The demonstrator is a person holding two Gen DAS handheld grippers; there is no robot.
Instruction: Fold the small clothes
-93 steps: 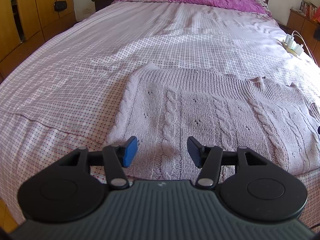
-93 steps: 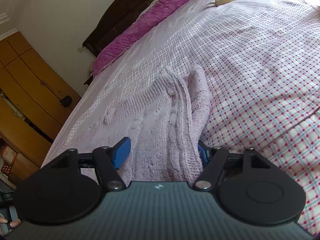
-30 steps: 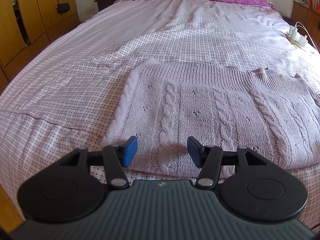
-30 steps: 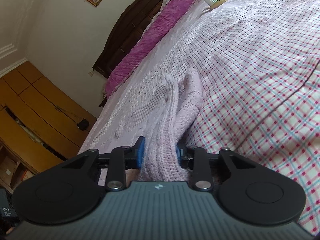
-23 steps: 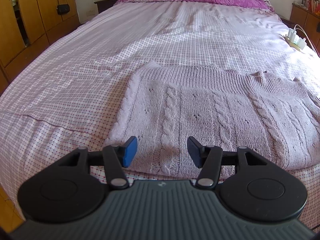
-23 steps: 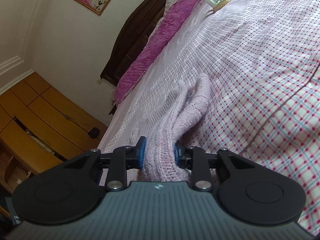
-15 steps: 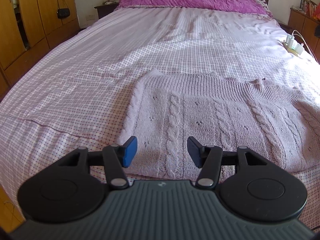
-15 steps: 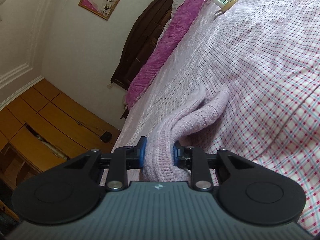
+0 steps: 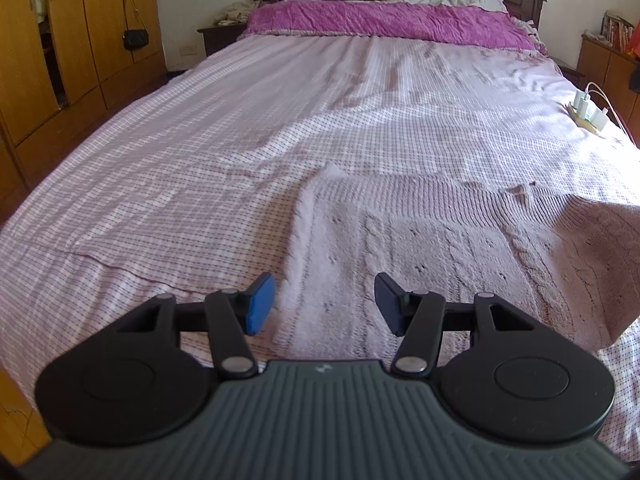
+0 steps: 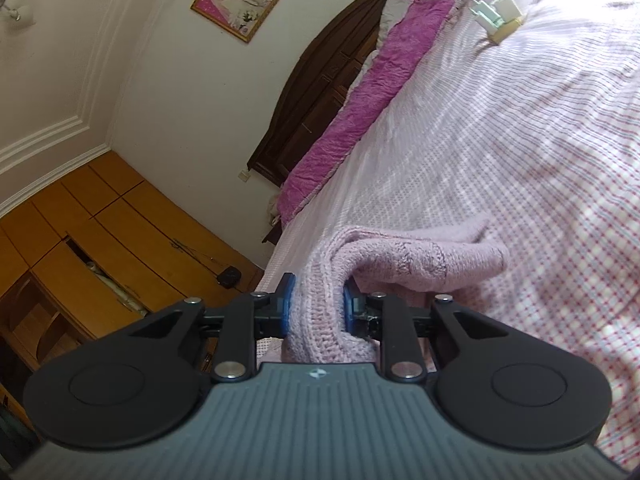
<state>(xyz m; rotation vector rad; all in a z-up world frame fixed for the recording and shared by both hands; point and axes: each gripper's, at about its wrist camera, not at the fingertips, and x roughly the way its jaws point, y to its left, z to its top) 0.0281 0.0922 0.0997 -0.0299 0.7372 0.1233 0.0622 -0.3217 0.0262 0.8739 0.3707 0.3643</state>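
Observation:
A pale pink cable-knit sweater [image 9: 432,248] lies on the checked bed sheet [image 9: 200,168] near the foot of the bed. My left gripper [image 9: 324,306] is open and empty, hovering just above the sweater's near left part. In the right wrist view my right gripper [image 10: 316,310] is shut on a bunched edge of the sweater [image 10: 400,256] and holds it lifted off the sheet. In the left wrist view the sweater's right side [image 9: 600,248] is raised and curling over.
A power strip with white chargers [image 9: 588,114] lies on the bed's right side, also in the right wrist view [image 10: 496,16]. A magenta cover [image 9: 384,22] lies at the headboard. Wooden wardrobes [image 9: 60,40] stand left, a bedside cabinet [image 9: 608,56] right.
My right gripper closed on the sweater's edge and has lifted it, tilting upward; the sweater's right side rose off the sheet. My left gripper stayed open and drifted slightly over the sweater.

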